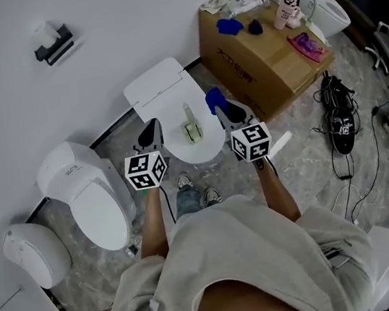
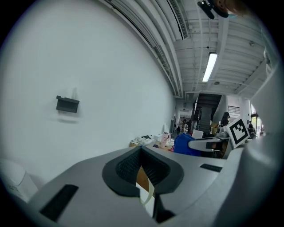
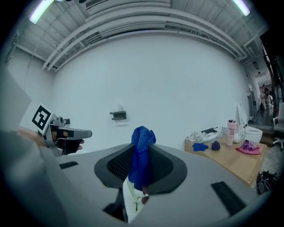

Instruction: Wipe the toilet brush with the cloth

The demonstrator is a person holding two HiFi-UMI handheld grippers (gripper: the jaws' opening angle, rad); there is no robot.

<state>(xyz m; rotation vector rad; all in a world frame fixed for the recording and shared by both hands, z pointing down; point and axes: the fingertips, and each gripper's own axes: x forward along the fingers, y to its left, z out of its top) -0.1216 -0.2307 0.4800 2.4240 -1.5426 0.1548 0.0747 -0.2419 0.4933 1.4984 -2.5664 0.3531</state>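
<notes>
Both arms reach forward from the body, side by side and well apart. The left forearm [image 1: 151,224] and right forearm [image 1: 279,190] are bare, each ending in a marker cube, the left cube [image 1: 146,170] and the right cube [image 1: 251,142]. The left tongs [image 1: 151,127] point ahead and slightly inward, jaws closed together with nothing between them. The right tongs [image 1: 218,105] sit level with them, jaws clamped on the cloth [image 3: 142,148], whose top bunches up above the pads. From the right gripper view, the left hand [image 3: 69,145] wraps its grip.
</notes>
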